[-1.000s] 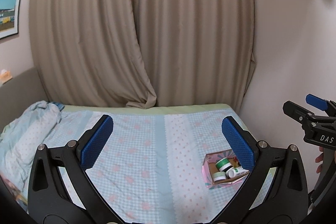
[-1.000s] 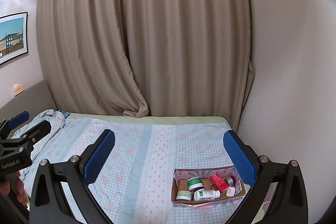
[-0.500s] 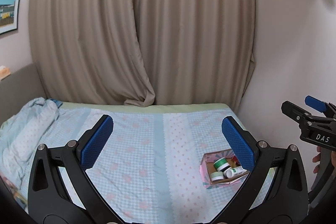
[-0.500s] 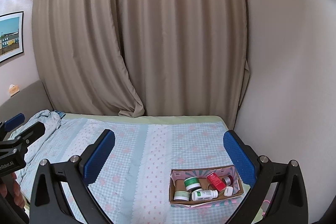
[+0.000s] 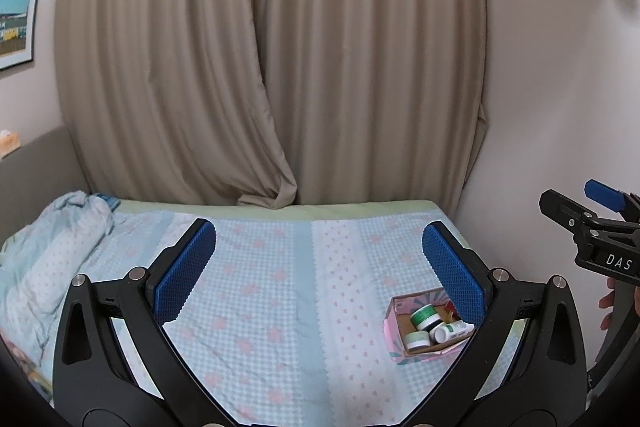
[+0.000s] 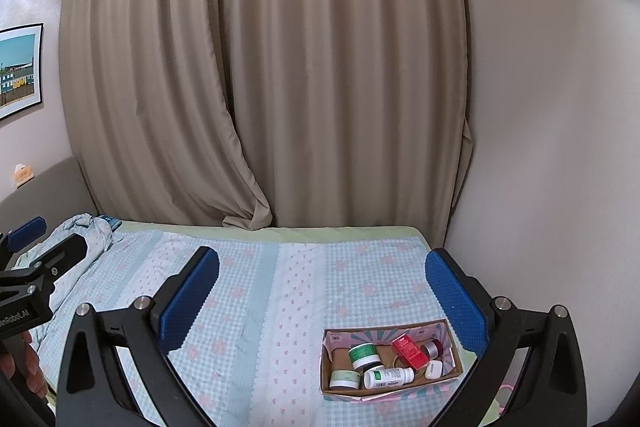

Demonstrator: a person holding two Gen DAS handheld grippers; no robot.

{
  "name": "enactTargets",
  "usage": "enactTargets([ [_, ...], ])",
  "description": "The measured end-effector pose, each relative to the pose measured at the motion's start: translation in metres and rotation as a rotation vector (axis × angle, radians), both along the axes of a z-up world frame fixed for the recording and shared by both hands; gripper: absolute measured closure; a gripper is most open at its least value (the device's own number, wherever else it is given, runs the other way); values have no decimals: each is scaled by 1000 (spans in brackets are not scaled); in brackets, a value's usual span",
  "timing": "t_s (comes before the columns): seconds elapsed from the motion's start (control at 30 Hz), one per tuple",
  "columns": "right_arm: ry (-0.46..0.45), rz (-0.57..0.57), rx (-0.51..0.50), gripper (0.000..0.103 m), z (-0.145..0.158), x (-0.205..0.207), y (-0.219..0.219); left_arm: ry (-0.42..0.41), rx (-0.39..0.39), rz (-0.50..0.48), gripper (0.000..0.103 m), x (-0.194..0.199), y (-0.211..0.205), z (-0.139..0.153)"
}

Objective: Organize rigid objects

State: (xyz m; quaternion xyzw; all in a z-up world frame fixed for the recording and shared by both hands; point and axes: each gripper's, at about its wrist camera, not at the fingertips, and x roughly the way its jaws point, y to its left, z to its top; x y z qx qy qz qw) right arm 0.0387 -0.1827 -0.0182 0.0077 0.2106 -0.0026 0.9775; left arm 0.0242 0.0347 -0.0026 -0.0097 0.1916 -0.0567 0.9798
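A small cardboard box with a pink patterned lining sits on the bed near its right edge, also in the left wrist view as the box. Inside lie a green-lidded jar, a white bottle on its side, a red carton, a pale green jar and two small items. My right gripper hovers open above the bed, with the box under its right finger. My left gripper is open too, holding nothing, and its right finger hides part of the box.
The bed has a blue checked sheet with pink flowers. A crumpled blanket lies at its left end. Beige curtains hang behind, and a bare wall closes the right side. A framed picture hangs at left.
Both views have drifted only a little, with the box shifting slightly in frame. Both grippers stay open, and nothing was taken hold of or let go.
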Motion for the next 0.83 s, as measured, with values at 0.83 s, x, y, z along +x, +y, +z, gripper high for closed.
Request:
enactTargets([
  [0.83,16,-10,-3,0,-2,15,2,-49,-33,29,0,19,18,-6],
])
